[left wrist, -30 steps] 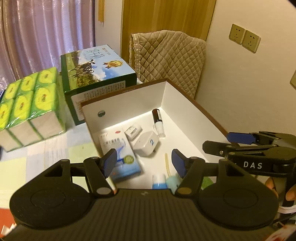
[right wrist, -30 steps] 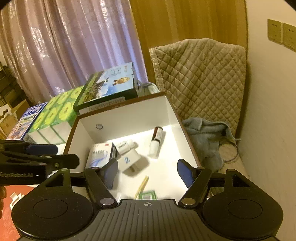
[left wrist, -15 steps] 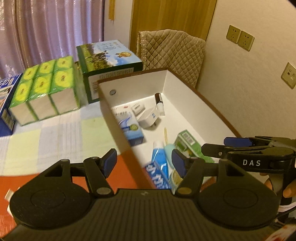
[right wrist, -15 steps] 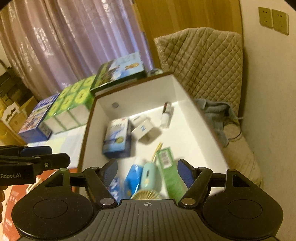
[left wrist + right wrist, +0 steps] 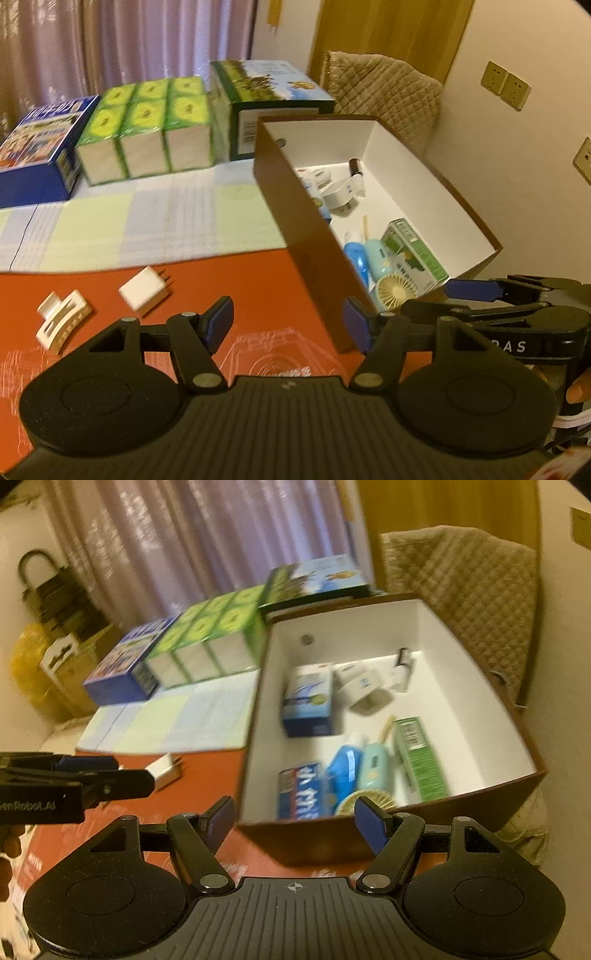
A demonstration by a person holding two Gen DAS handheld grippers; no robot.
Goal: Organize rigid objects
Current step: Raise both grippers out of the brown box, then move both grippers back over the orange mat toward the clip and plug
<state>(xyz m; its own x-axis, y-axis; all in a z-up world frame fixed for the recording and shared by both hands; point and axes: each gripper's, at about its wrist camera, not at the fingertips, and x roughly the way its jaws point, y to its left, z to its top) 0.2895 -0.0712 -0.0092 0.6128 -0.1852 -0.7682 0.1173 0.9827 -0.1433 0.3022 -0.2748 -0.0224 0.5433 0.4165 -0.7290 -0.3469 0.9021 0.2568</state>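
Here my left gripper (image 5: 288, 325) hangs spread and empty, as does my right gripper (image 5: 295, 821). Ahead-left of the left one, apart on the red mat (image 5: 258, 288), lie the white charger (image 5: 144, 292) and hair clip (image 5: 62, 319), outside the box (image 5: 314, 236). Risk: my left gripper's right finger, near the box wall, may knock it.
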